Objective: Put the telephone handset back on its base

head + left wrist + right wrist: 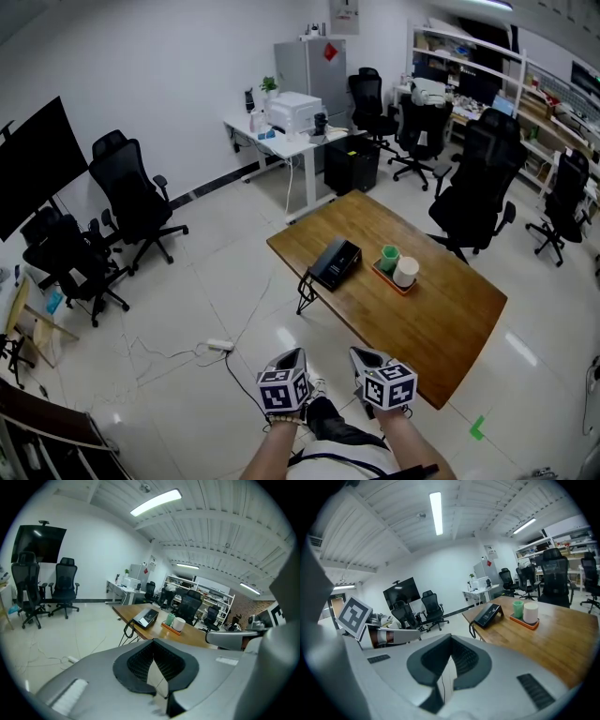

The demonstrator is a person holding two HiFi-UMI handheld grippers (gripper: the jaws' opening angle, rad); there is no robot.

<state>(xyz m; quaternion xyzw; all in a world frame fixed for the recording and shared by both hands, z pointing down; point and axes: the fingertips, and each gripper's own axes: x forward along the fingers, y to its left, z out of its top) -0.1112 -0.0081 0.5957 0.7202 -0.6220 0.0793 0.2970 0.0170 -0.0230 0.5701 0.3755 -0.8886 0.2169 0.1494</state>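
Black telephone base [335, 262] sitting at frame centre on wooden table [450, 319] corner, long axis slanting up-right; handset [305, 292] apparently dangling off edge, lower-left. Left gripper [292, 358] and right gripper [364, 356], jaws closed, empty, hovering bottom centre, well apart; left nearer.

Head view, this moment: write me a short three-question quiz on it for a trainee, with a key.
1. True or false: the left gripper holds the telephone.
2. The other cup on the orange tray, beside the green cup, is: A) white B) red C) black.
3. Fill in: the right gripper has its jaws ____.
Key: 1 false; 2 A; 3 shut.
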